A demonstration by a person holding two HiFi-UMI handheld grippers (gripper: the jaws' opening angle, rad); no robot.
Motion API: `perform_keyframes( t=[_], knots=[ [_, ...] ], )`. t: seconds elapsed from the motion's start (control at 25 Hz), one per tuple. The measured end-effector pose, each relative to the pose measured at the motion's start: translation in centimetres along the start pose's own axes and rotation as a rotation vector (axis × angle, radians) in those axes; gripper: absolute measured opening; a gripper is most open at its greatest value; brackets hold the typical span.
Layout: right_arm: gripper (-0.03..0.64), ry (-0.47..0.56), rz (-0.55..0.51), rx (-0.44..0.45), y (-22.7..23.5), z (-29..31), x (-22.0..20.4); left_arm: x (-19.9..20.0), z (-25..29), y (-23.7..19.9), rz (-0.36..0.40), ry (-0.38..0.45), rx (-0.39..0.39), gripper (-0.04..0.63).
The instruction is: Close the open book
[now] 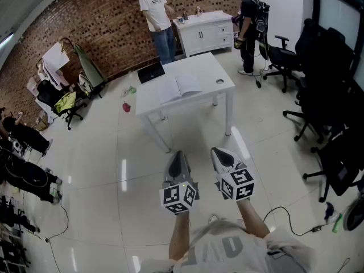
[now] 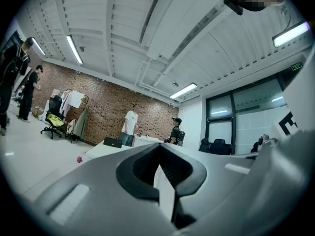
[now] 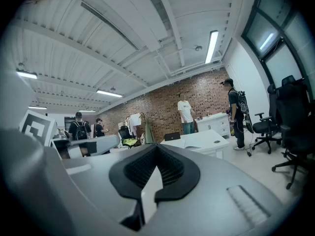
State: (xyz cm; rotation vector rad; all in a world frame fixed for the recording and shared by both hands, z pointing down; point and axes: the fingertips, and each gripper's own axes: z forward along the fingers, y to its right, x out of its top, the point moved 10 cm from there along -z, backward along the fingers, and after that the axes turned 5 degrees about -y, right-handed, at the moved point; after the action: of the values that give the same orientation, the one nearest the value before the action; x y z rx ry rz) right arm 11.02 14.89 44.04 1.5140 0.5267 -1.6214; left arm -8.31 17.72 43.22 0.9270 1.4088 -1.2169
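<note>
**Both claws closed and empty; book lying open on the far table**

Room: a brick back wall (image 1: 85, 21) is running behind a glossy white tiled floor (image 1: 102, 158).

- Far left, a chair draped with clothes (image 1: 64, 102) is standing near the wall.
- A small pink object (image 1: 126, 107) is lying on the floor beside the table.
- A white table (image 1: 210, 66) is standing mid-room, well ahead of both grippers.
  - A black laptop (image 1: 151, 71) is sitting at the table's back-left corner.
  - The open book (image 1: 181, 88) is lying flat near the middle, pages facing up.
  - A small round object (image 1: 220, 82) is resting towards the right edge.
- Behind the table, a person in a white shirt (image 1: 154, 10) is standing left of a white cabinet (image 1: 205, 34). A person in dark clothes (image 1: 248, 24) is standing right of it.
- Black office chairs (image 1: 327, 95) are crowding the right side.

Grippers:
- The left gripper (image 1: 178, 153) is pointing at the table, jaw tips meeting, gripping nothing.
- The right gripper (image 1: 216, 151) is sitting just beside it, jaws likewise pressed together and empty.
- Both are well apart from the book.
</note>
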Motion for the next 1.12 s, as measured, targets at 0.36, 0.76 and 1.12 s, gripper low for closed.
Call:
perform_keyframes(
  t=[0.36,0.76,1.12],
  knots=[
    [0.002,0.010,0.001,0.009,0.5,0.9,0.5,-0.2,0.8,-0.4,0.027,-0.014,0.014,0.012],
    [0.002,0.030,-0.010,-0.006,0.8,1.1,0.7,0.1,1.0,-1.0,0.038,-0.006,0.026,0.012],
    [0.003,0.056,-0.016,0.012,0.1,1.6,0.8,0.2,1.2,-2.0,-0.004,-0.002,0.015,0.012]
  ],
)
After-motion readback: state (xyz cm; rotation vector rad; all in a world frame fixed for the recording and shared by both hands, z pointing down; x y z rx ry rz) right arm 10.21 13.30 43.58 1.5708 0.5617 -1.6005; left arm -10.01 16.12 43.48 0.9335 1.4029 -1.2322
